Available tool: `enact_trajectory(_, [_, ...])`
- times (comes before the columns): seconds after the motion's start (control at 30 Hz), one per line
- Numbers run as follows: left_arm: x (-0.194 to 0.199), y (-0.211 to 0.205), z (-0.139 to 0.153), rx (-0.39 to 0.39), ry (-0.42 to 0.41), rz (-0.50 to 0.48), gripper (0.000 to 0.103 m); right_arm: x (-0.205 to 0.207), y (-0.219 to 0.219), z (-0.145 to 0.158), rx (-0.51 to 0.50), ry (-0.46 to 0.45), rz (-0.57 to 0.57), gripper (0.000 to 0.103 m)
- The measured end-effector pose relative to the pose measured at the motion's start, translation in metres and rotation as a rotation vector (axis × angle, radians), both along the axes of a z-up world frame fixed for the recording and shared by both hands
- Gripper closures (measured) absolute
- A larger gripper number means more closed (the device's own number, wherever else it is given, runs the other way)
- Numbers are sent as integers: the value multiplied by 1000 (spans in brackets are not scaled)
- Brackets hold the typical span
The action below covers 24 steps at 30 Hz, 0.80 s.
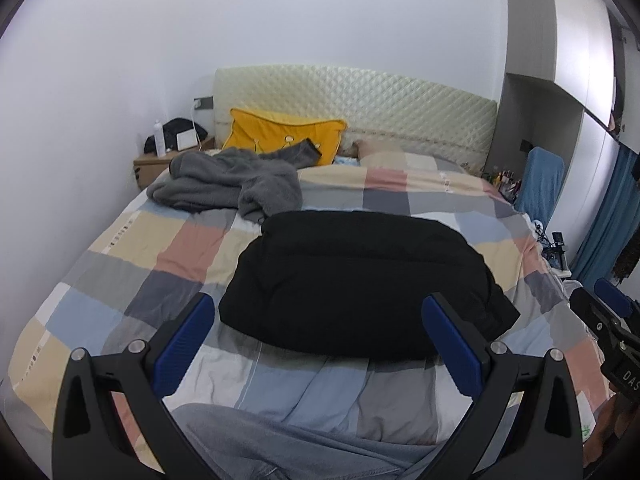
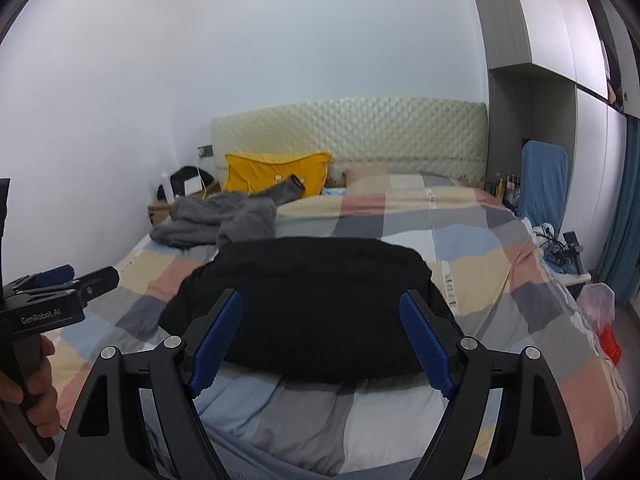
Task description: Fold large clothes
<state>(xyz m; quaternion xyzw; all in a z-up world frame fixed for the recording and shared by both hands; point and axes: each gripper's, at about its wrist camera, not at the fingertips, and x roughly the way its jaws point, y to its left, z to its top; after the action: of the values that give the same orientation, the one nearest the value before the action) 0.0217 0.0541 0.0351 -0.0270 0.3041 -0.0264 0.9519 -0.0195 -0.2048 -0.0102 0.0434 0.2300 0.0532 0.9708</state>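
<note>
A bed [image 1: 120, 248] with a patchwork checked cover fills most of both views, backed by a quilted cream headboard [image 1: 360, 96]. On the near half of the cover lies a black garment [image 1: 352, 280], folded into a thick, rounded bundle. Behind it, toward the far left, a grey garment [image 1: 228, 180] sits crumpled, just in front of a yellow pillow [image 1: 280, 132].

The left hand-held gripper [image 1: 318, 334] has its blue pads spread wide, empty, pointed at the near edge of the black garment, which lies just ahead of the fingertips. The right hand-held gripper [image 2: 322, 338] is likewise wide apart and holds nothing; the bundle's near edge shows between its pads, untouched.
</note>
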Motion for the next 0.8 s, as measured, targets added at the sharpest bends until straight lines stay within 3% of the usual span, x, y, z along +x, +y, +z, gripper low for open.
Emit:
enact_trajectory(0.43, [5, 5, -12, 13, 44, 35, 0, 16, 4, -14, 7, 69, 12, 10])
enact_trajectory(0.5, [6, 5, -13, 13, 47, 37, 0, 16, 5, -13, 7, 66, 14, 0])
enact_trajectory(0.8, [8, 3, -12, 24, 48, 38, 0, 17, 6, -13, 9, 74, 5, 0])
